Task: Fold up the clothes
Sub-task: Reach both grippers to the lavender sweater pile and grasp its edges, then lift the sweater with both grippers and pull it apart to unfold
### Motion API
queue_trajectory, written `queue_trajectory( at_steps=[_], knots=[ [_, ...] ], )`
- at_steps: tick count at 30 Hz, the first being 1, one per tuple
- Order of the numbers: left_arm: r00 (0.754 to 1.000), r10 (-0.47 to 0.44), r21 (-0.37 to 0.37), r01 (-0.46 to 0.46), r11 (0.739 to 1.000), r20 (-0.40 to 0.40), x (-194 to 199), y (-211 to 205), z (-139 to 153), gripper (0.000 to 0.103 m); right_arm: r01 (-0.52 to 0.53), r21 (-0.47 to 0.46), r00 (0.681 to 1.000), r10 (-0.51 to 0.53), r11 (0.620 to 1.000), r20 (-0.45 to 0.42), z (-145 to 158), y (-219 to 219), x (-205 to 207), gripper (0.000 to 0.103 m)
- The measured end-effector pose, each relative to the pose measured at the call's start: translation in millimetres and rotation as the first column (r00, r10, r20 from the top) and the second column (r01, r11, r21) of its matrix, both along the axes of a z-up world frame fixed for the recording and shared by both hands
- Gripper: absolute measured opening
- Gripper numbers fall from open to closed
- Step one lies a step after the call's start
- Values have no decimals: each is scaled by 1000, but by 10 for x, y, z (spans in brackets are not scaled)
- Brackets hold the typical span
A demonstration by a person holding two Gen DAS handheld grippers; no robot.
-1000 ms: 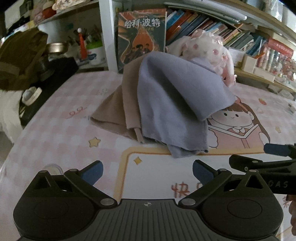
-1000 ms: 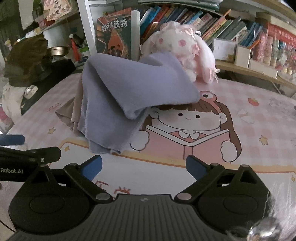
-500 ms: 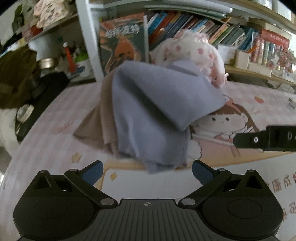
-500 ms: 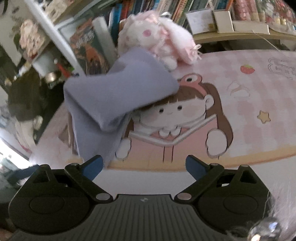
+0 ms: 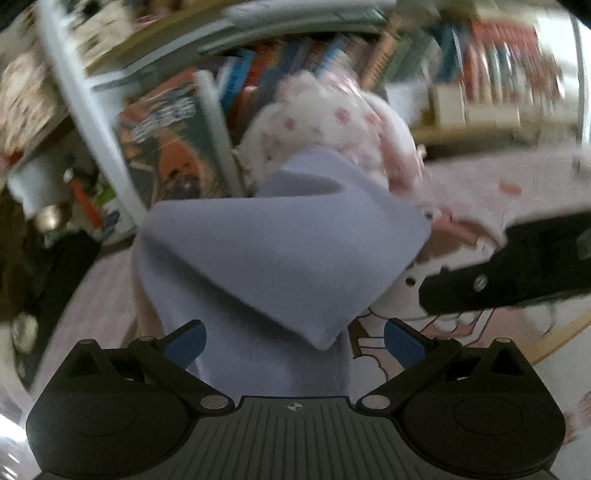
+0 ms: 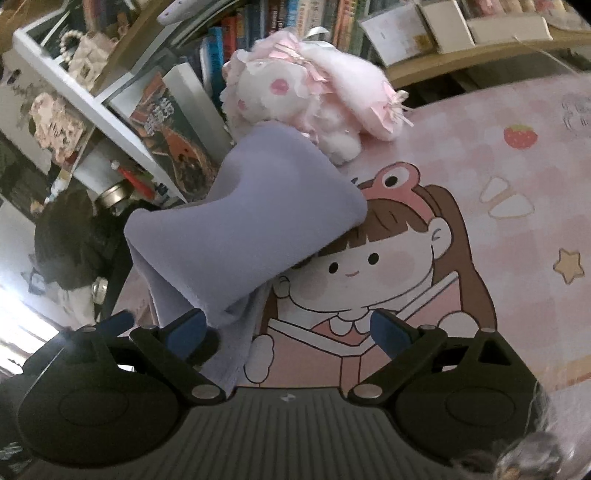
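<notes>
Both claws have come much closer to the heaped lavender-grey soft cloth (image 5: 280, 251) than they were a second ago, when it lay well beyond their tips in the middle of the counter (image 6: 517, 206), which wears a pink checked mat printed with a cartoon girl reading a book. In the left wrist view the left claw (image 5: 293, 338) is spread wide open, its blue-padded fingertips (image 5: 184, 338) flanking the near hanging fold of the cloth, which now fills the centre of the view; earlier only bare mat lay between them. That view is smeared by motion, so the shelves behind are hard to read.

In the right wrist view the right claw (image 6: 286, 332) is also wide open and grips nothing. Its left fingertip sits just beside the near lower edge of the cloth, while its right fingertip stands over the printed book. The view is now tilted, where before it was level. The right claw's dark body (image 5: 509, 266) crosses the right side of the left wrist view, larger and closer than half a second ago.

The cloth has kept its draped, peaked shape. The beige garment seen under its left side before is barely visible now. A fluffy white and pink plush rabbit (image 6: 317, 85) sits just behind the cloth, at the far edge by the bookshelf (image 6: 258, 22).
</notes>
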State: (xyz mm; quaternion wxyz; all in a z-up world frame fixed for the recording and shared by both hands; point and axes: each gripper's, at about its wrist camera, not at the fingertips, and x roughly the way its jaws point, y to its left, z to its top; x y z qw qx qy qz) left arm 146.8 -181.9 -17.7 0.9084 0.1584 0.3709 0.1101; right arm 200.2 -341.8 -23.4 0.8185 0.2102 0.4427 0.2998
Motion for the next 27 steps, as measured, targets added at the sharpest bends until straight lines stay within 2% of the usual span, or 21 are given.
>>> queue_trajectory(
  at_steps=[3,7,8,9,10,11,12,14,17,23,26,27],
  knots=[
    [999,-33,167,32,986,5,97,-196,-145,103,31,26,999,-31,999,-23,-11,-81,8,97],
    [998,-26,288,8,958,60,172,-259,-203,99,78,66,996,-75,995,-58,-26,-219,34,93],
    [997,-36,300,15,954,65,175,-249,-202,90,90,75,994,-85,993,-66,-29,-253,40,93],
    [997,-50,303,28,952,64,167,-231,-195,67,102,85,993,-96,991,-75,-33,-287,47,93],
    [997,-59,292,39,955,58,146,-197,-176,49,114,94,991,-106,989,-85,-36,-322,53,93],
    [997,-65,277,48,960,51,122,-158,-153,19,126,103,989,-117,987,-94,-40,-356,60,93],
    [997,-55,253,39,967,60,81,-115,-102,15,135,115,987,-123,984,-103,-44,-383,66,93],
    [994,-39,167,21,986,105,-65,-32,95,13,144,163,983,-122,976,-138,-70,-408,77,93],
    [984,-49,92,33,995,174,-360,24,415,12,165,253,973,-115,953,-202,-132,-416,85,93],
    [965,-113,-15,120,993,235,-994,45,841,12,229,475,932,-50,850,-358,-319,-331,43,93],
    [958,-149,-19,159,987,246,-1226,32,928,12,231,549,916,10,803,-400,-358,-253,-10,93],
    [956,-160,-4,166,986,245,-1292,23,943,12,233,572,910,31,786,-412,-371,-227,-27,90]
  ],
)
